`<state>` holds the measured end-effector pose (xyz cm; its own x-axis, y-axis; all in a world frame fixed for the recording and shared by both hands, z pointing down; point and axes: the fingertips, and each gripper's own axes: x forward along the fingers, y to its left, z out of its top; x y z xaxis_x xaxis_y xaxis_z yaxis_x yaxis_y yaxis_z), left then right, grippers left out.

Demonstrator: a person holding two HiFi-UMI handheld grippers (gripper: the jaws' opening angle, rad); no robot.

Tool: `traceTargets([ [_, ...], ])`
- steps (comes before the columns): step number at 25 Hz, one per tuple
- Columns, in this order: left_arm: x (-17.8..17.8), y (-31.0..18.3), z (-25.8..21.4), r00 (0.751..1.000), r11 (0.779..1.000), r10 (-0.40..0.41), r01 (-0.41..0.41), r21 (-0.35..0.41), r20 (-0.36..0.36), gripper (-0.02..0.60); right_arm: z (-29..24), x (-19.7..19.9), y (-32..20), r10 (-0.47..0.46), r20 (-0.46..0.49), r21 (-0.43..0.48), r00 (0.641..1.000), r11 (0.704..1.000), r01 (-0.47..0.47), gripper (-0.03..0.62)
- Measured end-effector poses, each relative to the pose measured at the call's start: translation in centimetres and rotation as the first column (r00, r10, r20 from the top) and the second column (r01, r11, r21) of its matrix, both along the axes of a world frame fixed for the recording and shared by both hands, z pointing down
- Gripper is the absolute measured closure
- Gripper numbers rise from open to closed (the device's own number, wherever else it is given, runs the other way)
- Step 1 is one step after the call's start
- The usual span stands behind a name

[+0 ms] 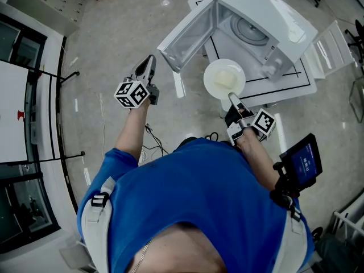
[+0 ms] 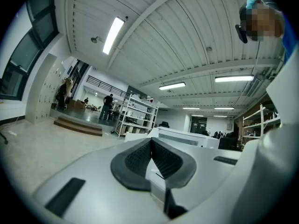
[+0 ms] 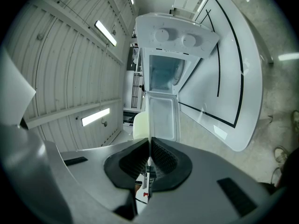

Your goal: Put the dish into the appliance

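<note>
A round white dish [image 1: 224, 79] hangs in front of the white appliance [image 1: 267, 21], whose door [image 1: 185, 36] stands swung open toward me. My right gripper [image 1: 232, 98] is shut on the dish's near rim. In the right gripper view the dish [image 3: 141, 124] shows edge-on between the pads, with the appliance's open cavity [image 3: 164, 73] and two knobs straight ahead. My left gripper [image 1: 150, 61] is held out left of the open door, shut with nothing in it. In the left gripper view its pads [image 2: 151, 146] meet, and the appliance [image 2: 187, 136] lies beyond them.
The appliance sits on a white table [image 1: 296, 81] marked with a black line. A small screen [image 1: 301, 161] is strapped by my right arm. Cables [image 1: 153, 138] lie on the floor near my feet. Black rails [image 1: 57, 112] run along the left. Shelving [image 2: 138, 115] and people stand far off.
</note>
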<state>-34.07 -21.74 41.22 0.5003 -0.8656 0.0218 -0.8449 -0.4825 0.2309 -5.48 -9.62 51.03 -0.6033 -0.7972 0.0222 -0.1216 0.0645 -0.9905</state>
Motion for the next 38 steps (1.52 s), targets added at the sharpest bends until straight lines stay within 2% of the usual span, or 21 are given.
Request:
traceTargets([
  [15, 0.4, 2.3, 3.2, 0.999, 0.998, 0.053, -0.053, -0.045, -0.004, 0.575, 1.7, -1.4, -0.2, 0.034, 0.004, -0.018, 0.999, 0.999, -0.033, 0.580],
  [23, 2.2, 3.4, 5.2, 0.992, 0.988, 0.129, -0.130, -0.087, -0.011, 0.575, 2.4, -1.5, -0.4, 0.079, 0.001, -0.040, 0.997, 0.996, -0.079, 0.580],
  [30, 4.6, 3.5, 6.6, 0.980, 0.973, 0.198, -0.198, -0.117, -0.012, 0.574, 2.8, 0.0, -1.4, 0.132, -0.010, -0.056, 0.991, 0.990, -0.133, 0.580],
  [38, 7.0, 4.8, 7.5, 0.971, 0.959, 0.239, -0.238, -0.152, -0.010, 0.575, 3.1, 1.2, -3.5, 0.171, 0.007, -0.072, 0.985, 0.983, -0.170, 0.580],
])
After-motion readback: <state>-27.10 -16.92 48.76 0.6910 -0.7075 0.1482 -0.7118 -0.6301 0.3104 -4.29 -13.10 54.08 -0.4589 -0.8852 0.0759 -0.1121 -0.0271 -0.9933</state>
